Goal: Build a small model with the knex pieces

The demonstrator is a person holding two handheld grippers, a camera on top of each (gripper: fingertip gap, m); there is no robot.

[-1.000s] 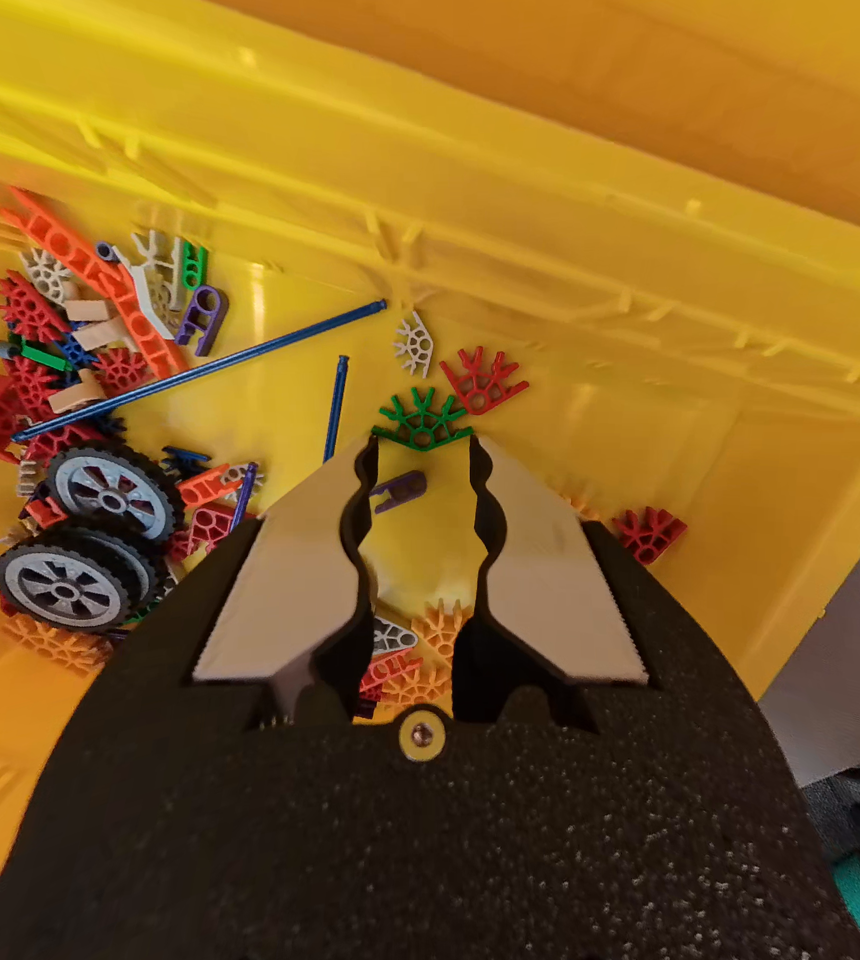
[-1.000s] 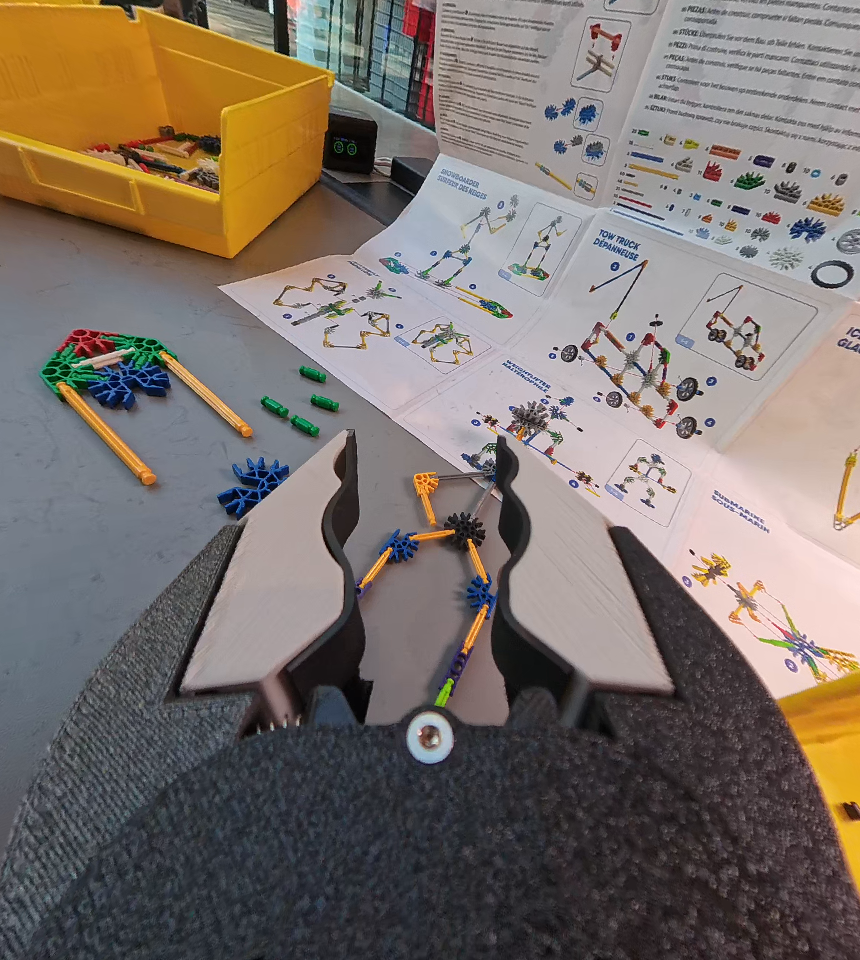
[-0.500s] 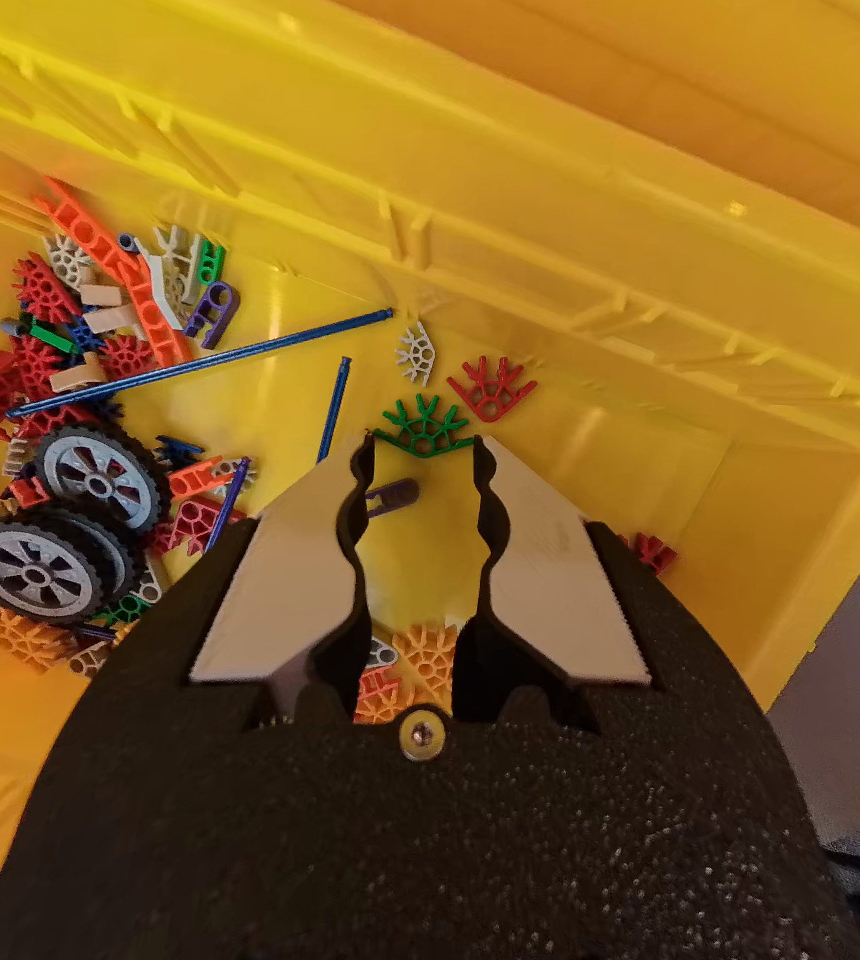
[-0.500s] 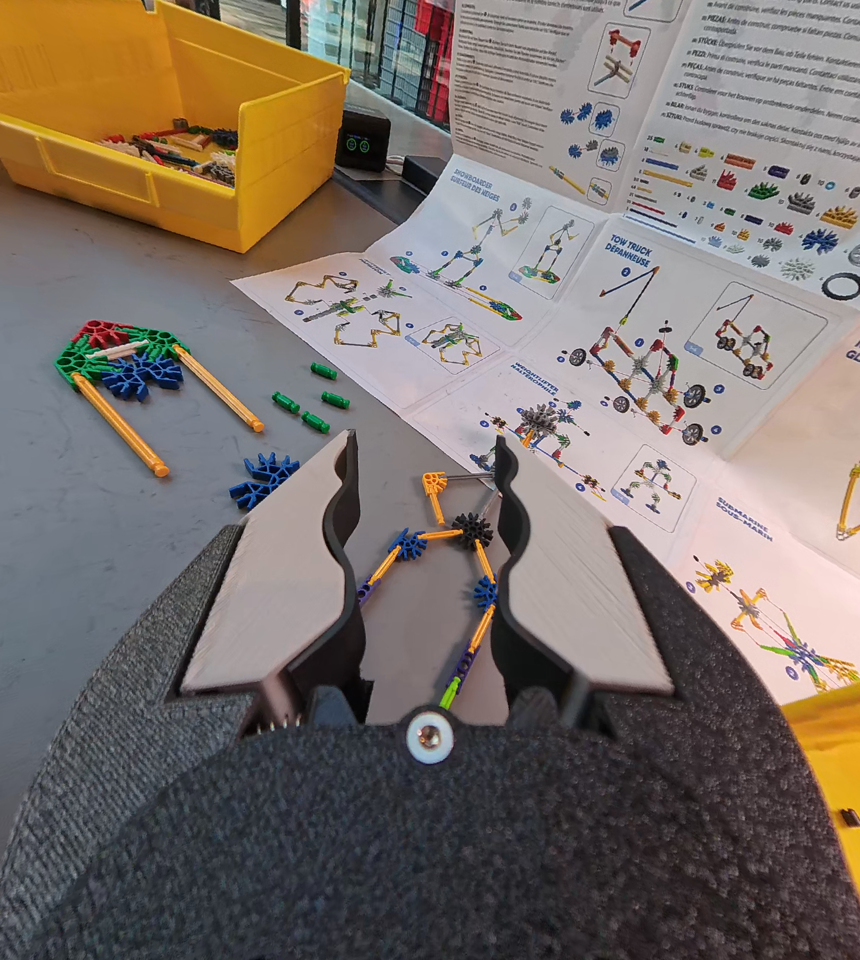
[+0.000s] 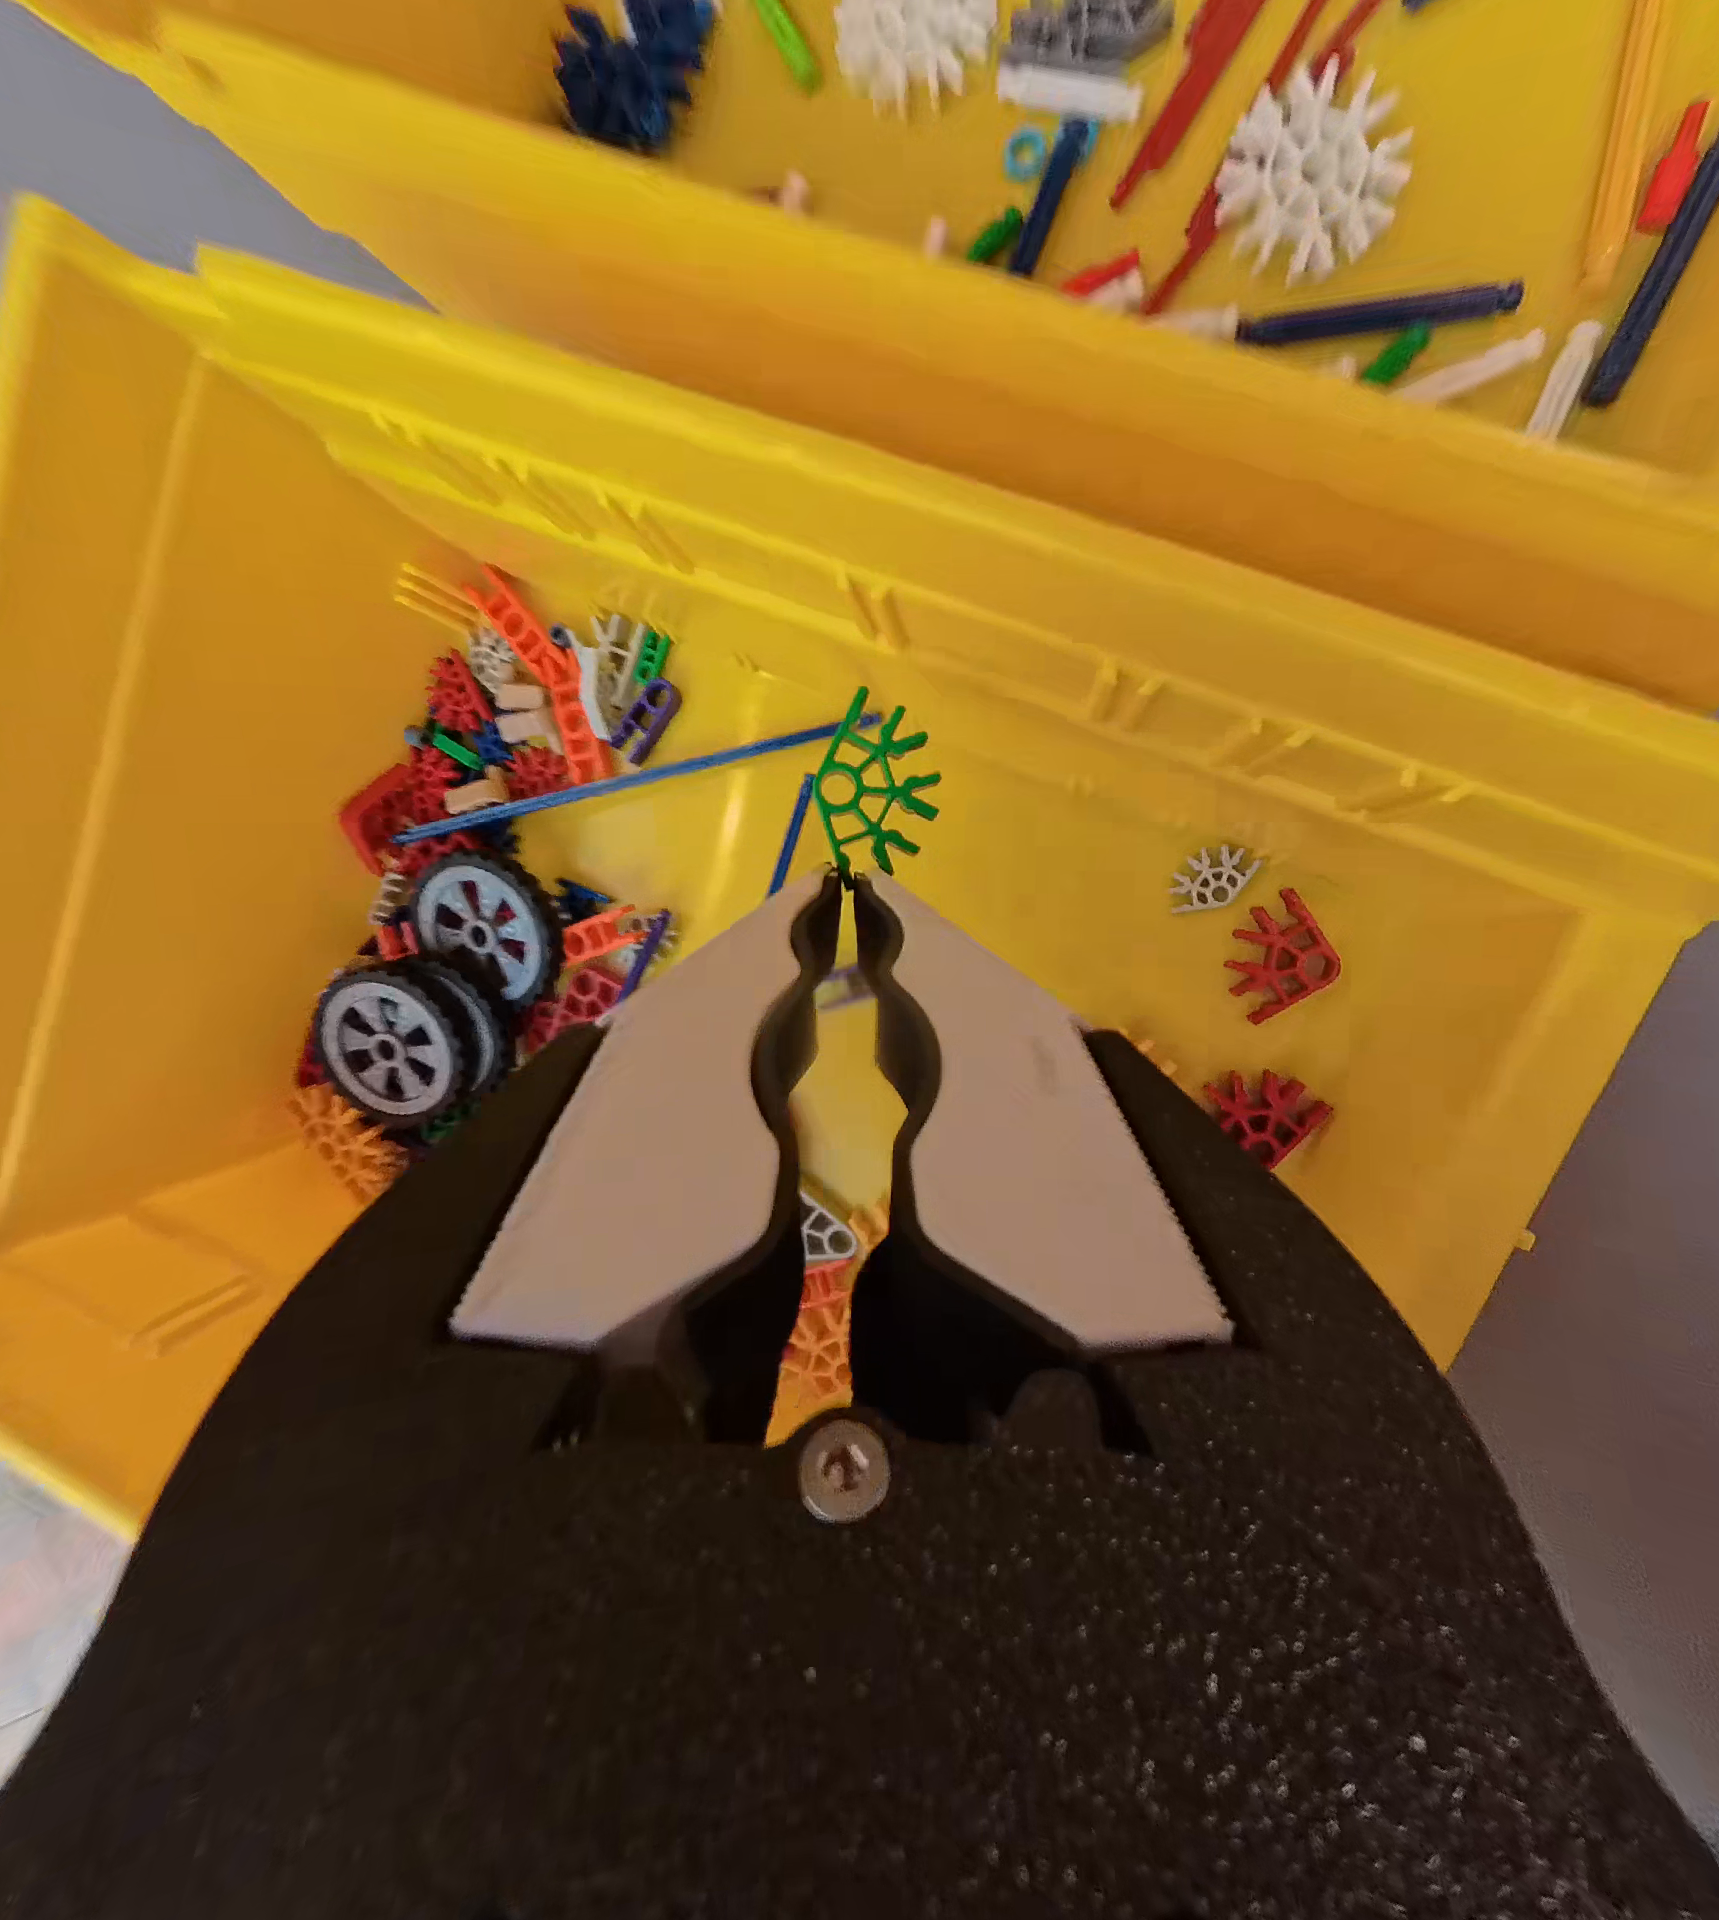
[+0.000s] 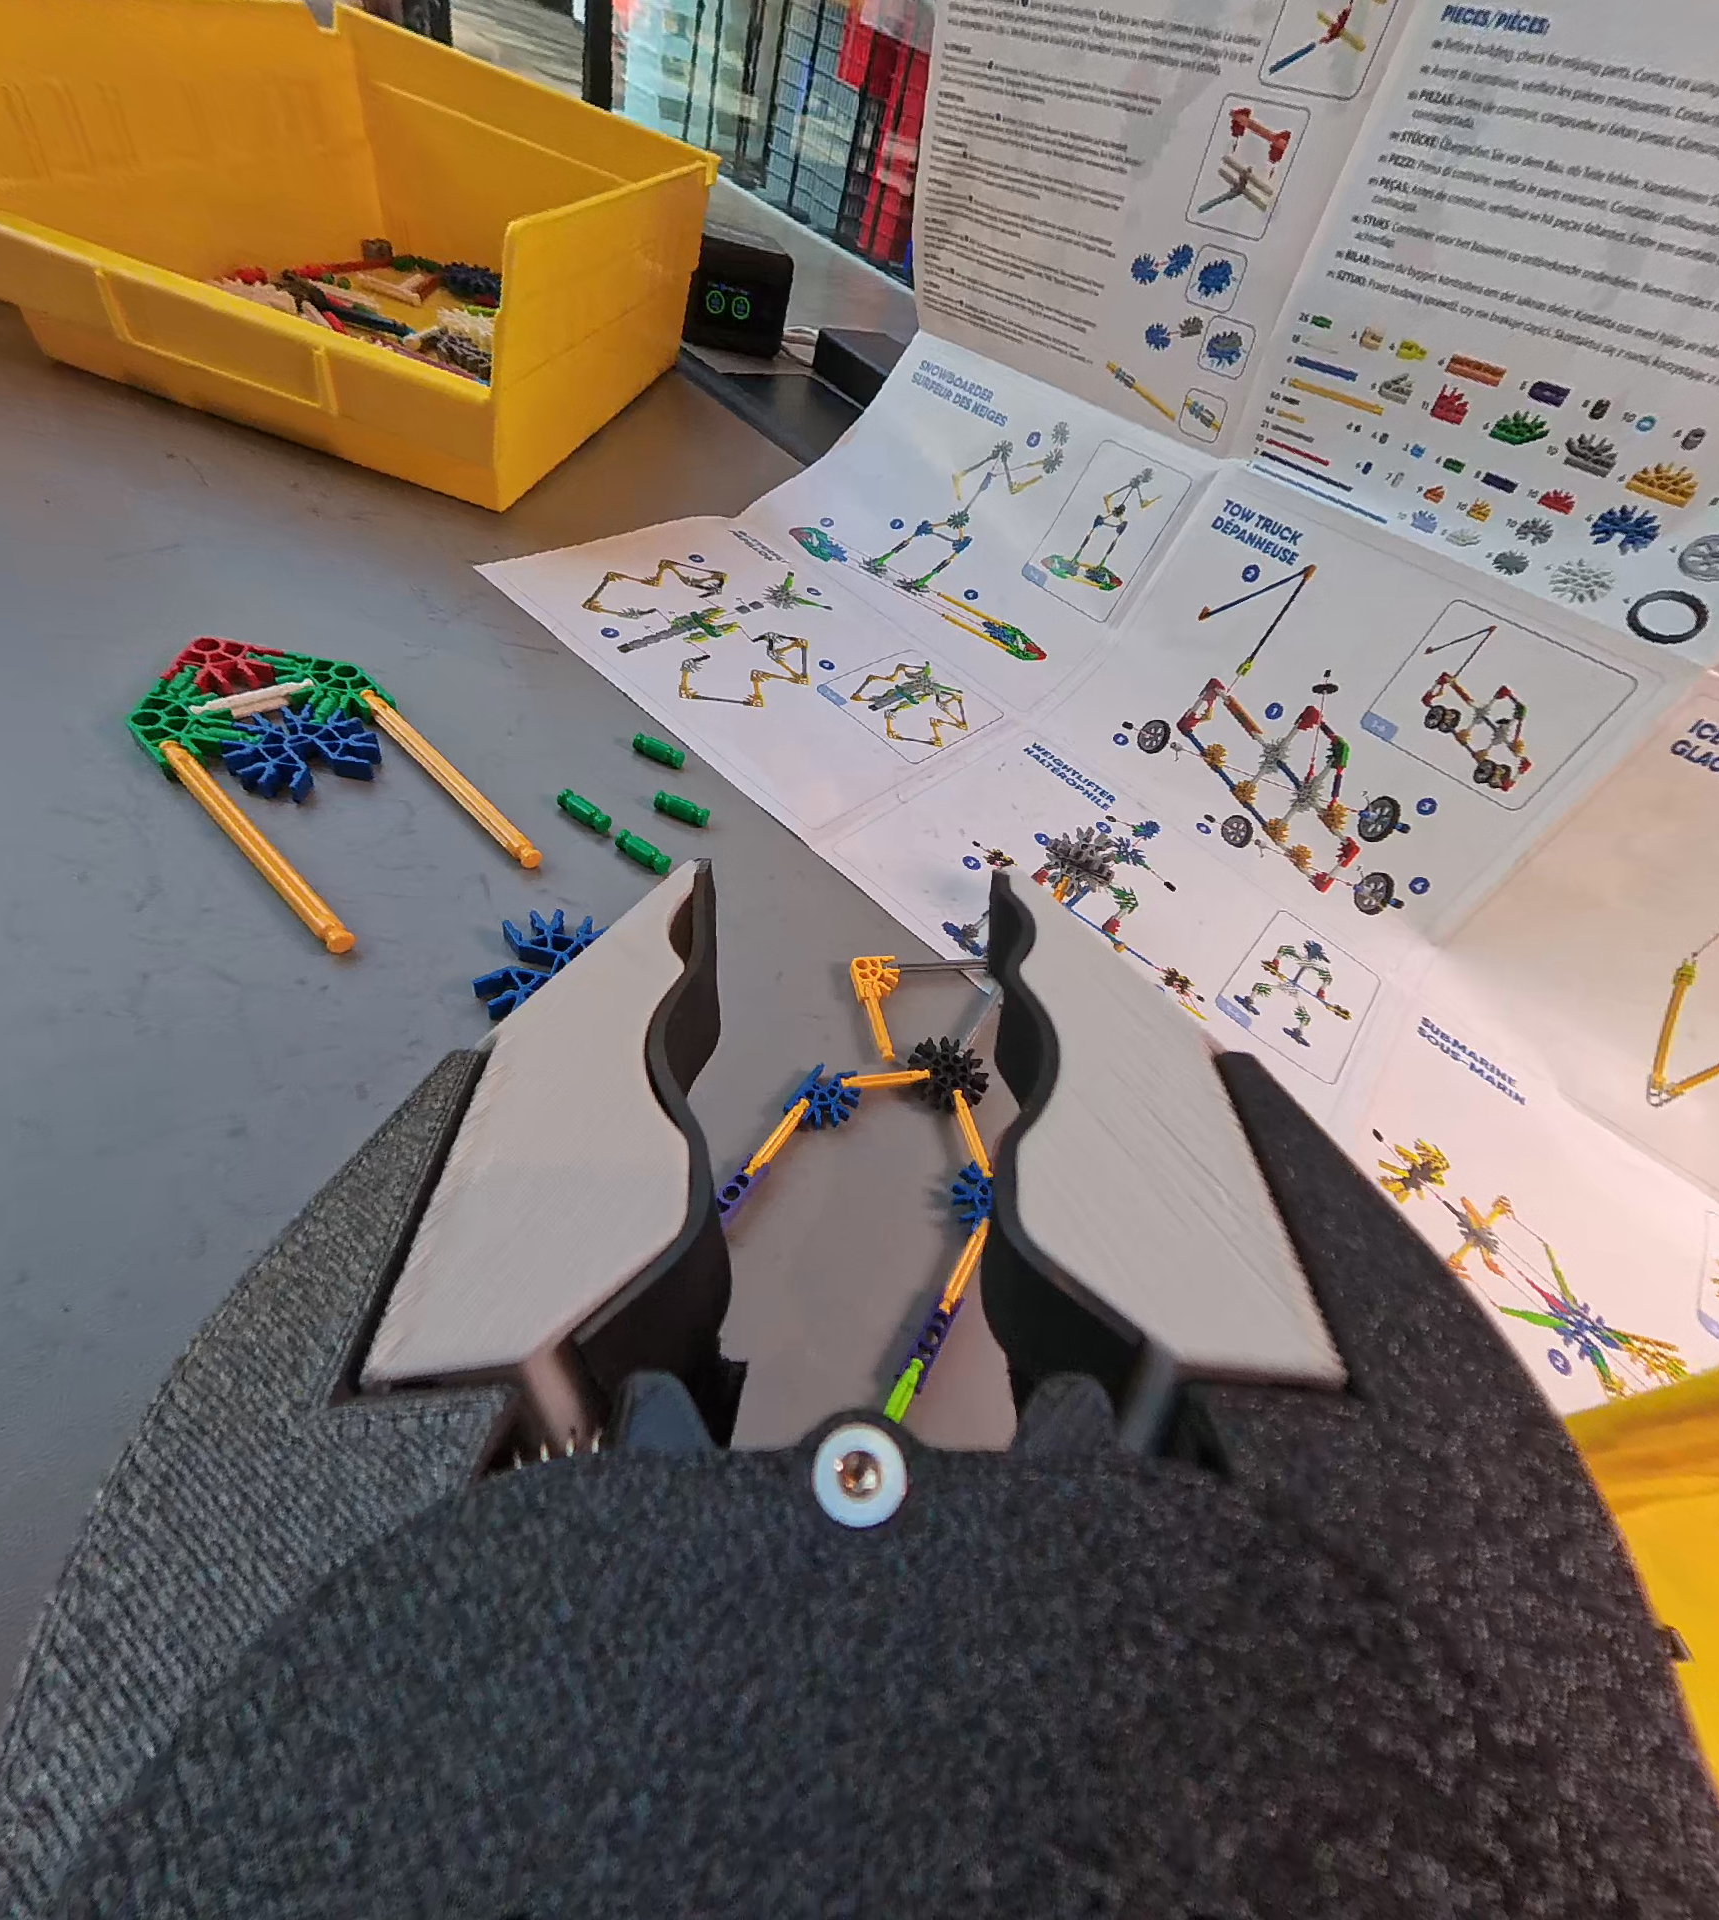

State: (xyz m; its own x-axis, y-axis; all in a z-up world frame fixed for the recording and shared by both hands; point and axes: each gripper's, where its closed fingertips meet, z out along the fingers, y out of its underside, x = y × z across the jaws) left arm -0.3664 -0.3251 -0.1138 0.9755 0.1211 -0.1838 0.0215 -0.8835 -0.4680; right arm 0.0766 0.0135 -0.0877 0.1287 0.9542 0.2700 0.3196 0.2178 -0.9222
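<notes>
Grey worktop [image 6: 86, 1039] runs under everything, matte and scuffed. At its far left edge sits a yellow bin [image 6: 564, 343] of mixed rods. Nearer lies a flat cluster [image 6: 252, 717] of green, red and blue connectors with two yellow rods sticking out, then four short green rods [image 6: 642, 805] and a blue snowflake connector [image 6: 533, 961].

Next comes the right gripper [image 6: 850, 904], jaws wide apart and holding nothing, hovering just above a small rod figure [image 6: 896, 1101]: yellow rods joined by blue hubs and one black hub. A folded instruction sheet [image 6: 1250, 675] covers the worktop's right side and stands up behind.

Over at another bin [image 5: 107, 727], the left gripper [image 5: 847, 883] has its jaws nearly closed, pinching a green fan connector [image 5: 870, 790] by one bottom prong and holding it clear above the bin floor. Below it, toward the bin's left wall, lie two grey wheels [image 5: 429, 997] with black tyres, orange and red pieces and a long blue rod [image 5: 626, 779]; toward the right wall, a grey connector [image 5: 1213, 878] and two red ones [image 5: 1286, 961].

The green piece looks very light, hard, smooth plastic, thin and flat. Held by one prong tip it could easily swivel or slip; the solid hub would give a surer hold.
</notes>
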